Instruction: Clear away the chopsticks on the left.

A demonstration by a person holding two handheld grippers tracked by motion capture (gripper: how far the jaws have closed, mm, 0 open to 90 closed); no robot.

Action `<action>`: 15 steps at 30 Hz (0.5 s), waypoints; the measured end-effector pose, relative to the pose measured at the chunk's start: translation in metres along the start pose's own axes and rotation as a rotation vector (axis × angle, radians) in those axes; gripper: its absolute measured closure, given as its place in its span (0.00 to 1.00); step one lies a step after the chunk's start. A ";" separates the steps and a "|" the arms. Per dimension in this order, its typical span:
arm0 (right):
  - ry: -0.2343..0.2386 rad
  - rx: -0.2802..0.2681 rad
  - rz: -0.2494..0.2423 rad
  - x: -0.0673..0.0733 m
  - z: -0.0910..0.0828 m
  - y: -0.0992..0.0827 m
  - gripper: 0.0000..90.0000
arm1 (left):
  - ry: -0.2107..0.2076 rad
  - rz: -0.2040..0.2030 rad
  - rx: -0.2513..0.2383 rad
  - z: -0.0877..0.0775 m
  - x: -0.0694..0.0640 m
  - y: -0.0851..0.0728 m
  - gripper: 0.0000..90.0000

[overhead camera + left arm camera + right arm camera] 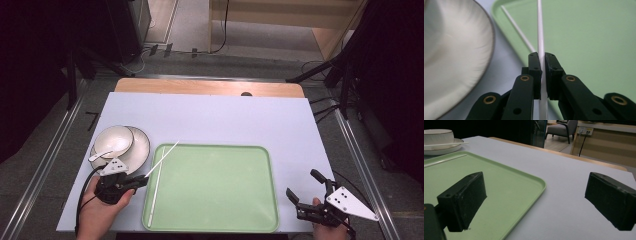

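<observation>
Your table (210,117) carries a pale lavender-white sheet, with bare wood showing along the far edge. Directly on the sheet lie a green tray (215,190) (near the front edge) and, just to its left, a white plate (137,152) with a bowl on it.

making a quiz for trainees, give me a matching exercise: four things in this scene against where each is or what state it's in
Things:
1. left gripper
2. right gripper
3. second chopstick
4. bowl

Place or state:
A. lying in the green tray along its left edge
B. on the plate, left of the tray
C. open, holding nothing
D. shut on a white chopstick

Pairs: 1-D, 2-C, 3-A, 4-B
</observation>
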State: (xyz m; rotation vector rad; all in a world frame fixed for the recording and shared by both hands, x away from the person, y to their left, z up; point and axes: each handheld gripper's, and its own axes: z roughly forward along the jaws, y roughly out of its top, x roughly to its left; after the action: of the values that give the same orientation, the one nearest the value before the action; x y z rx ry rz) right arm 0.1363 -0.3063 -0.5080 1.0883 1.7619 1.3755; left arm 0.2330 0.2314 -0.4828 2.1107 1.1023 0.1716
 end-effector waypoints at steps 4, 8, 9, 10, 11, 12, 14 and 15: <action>0.000 -0.003 0.000 0.000 0.000 0.000 0.04 | -0.035 -0.023 0.014 0.015 -0.017 0.000 0.95; -0.001 -0.001 -0.001 0.000 0.000 0.000 0.04 | -0.055 -0.029 0.019 0.024 -0.028 0.001 0.95; 0.002 0.000 -0.003 0.001 0.000 0.000 0.04 | -0.061 -0.030 0.023 0.027 -0.032 0.001 0.95; 0.002 0.000 -0.004 0.001 0.000 0.000 0.04 | -0.068 -0.033 0.029 0.031 -0.036 0.001 0.95; 0.002 0.000 -0.005 0.001 0.000 0.000 0.04 | -0.077 -0.036 0.040 0.038 -0.042 0.001 0.95; 0.002 0.001 -0.005 0.001 0.000 0.000 0.04 | -0.075 -0.032 0.048 0.042 -0.045 0.001 0.95; 0.002 0.001 -0.005 0.001 0.000 0.000 0.04 | -0.070 -0.034 0.050 0.045 -0.048 0.001 0.95; 0.002 0.002 -0.006 0.001 0.000 0.000 0.04 | -0.068 -0.027 0.058 0.050 -0.054 0.001 0.95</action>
State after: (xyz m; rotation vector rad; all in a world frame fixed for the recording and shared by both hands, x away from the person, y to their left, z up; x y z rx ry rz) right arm 0.1362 -0.3050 -0.5078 1.0825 1.7668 1.3726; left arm 0.2213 0.1630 -0.5069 2.1358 1.1078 0.0551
